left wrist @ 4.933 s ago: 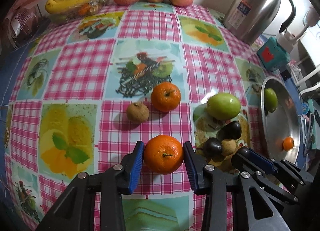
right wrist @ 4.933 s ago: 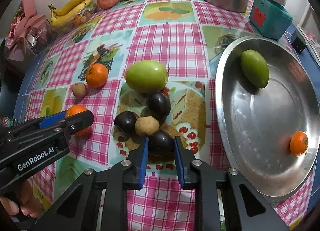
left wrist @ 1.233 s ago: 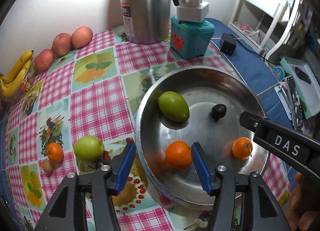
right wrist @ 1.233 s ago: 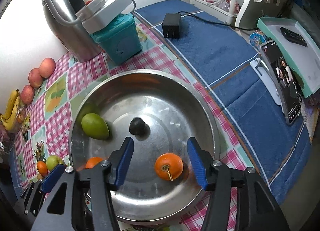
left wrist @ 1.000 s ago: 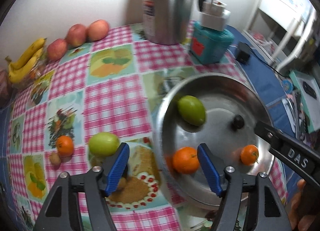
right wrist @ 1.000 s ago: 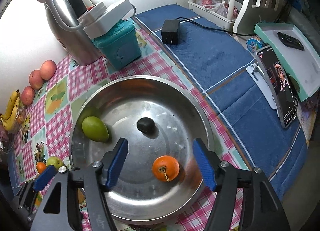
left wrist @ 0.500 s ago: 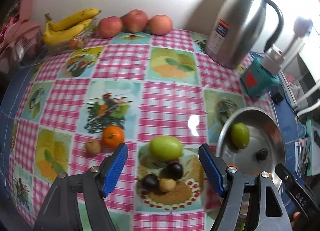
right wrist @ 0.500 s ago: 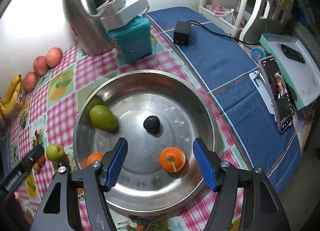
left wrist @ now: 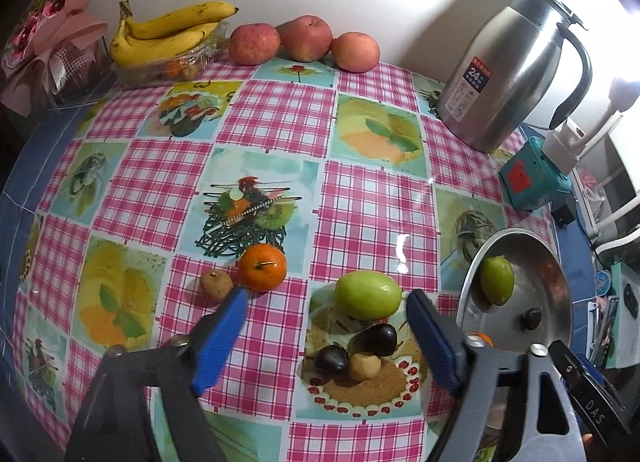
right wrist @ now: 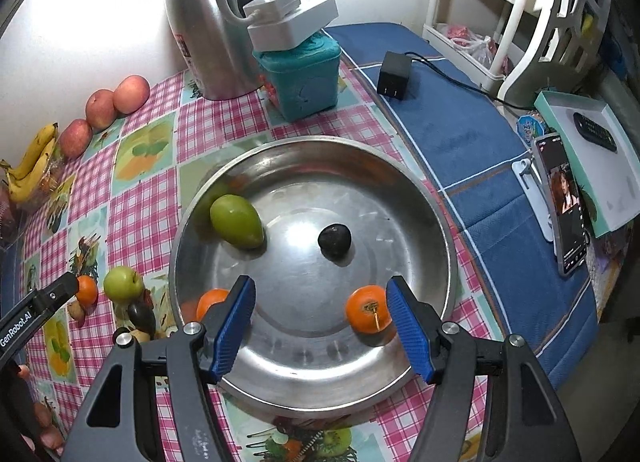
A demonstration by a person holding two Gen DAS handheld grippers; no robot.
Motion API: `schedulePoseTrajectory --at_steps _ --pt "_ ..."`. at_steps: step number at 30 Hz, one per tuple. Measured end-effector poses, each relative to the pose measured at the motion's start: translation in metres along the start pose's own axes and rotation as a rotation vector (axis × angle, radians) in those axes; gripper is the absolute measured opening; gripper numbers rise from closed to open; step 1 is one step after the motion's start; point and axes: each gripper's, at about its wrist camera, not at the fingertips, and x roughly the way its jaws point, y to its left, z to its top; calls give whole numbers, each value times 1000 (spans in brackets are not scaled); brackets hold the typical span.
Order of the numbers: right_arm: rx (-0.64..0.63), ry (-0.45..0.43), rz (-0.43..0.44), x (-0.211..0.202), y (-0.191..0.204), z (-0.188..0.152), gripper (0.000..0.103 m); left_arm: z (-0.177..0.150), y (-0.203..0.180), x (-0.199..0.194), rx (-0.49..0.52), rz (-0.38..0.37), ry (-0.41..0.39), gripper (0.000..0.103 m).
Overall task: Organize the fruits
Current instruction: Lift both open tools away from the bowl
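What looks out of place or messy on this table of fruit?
Nothing is spilled or damaged. The only disorder is unsorted fruit: a green fruit, two dark plums, an orange and two small brown fruits lie loose on the tablecloth, outside the metal bowl.

You have three oranges (right wrist: pixel 367 308), two inside the pan (right wrist: pixel 436 221); two green fruits (left wrist: pixel 367 294); three dark plums (left wrist: pixel 378 338); two brown fruits (left wrist: pixel 216 284); three apples (left wrist: pixel 306 37); one banana bunch (left wrist: pixel 172 31).
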Motion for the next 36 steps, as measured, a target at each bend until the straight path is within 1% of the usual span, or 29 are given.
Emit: schedulePoseTrajectory --at_steps 5,6,7,8,9,10,12,13,20,23,25,28,32,36 --pt "-3 12 -2 4 0 -1 69 -1 2 0 -8 -1 -2 88" --pt "-4 13 -3 5 0 -1 69 -1 2 0 -8 3 -6 94" --pt "-6 14 -5 5 1 -1 69 -1 2 0 -9 9 -14 103" --pt "-7 14 -7 5 1 -1 72 -2 3 -1 -8 16 -28 103" --pt "-9 11 -8 6 1 -1 79 -2 4 -2 -8 23 -36 103" --pt "-13 3 -9 6 1 -1 82 -2 4 -2 -6 30 -45 103" --pt "-25 -16 -8 5 3 -1 93 -2 5 -3 -3 34 -44 103" --pt "-29 -21 -7 4 4 -1 95 -2 6 -2 -3 36 -44 103" --pt "-35 -41 -8 4 8 -2 95 -3 6 -4 11 42 -61 103" --pt "-27 -48 -1 4 7 -3 95 -2 3 -8 43 41 -77 103" --pt "-12 -51 15 4 6 -3 95 0 1 -9 63 54 -92 103" --pt "2 -64 34 3 6 -3 95 2 -2 -15 99 110 -146 103" --pt "9 -78 49 2 9 -4 95 4 -1 -19 122 158 -195 103" --pt "5 -78 47 5 14 -5 95 6 7 -18 92 211 -199 103"
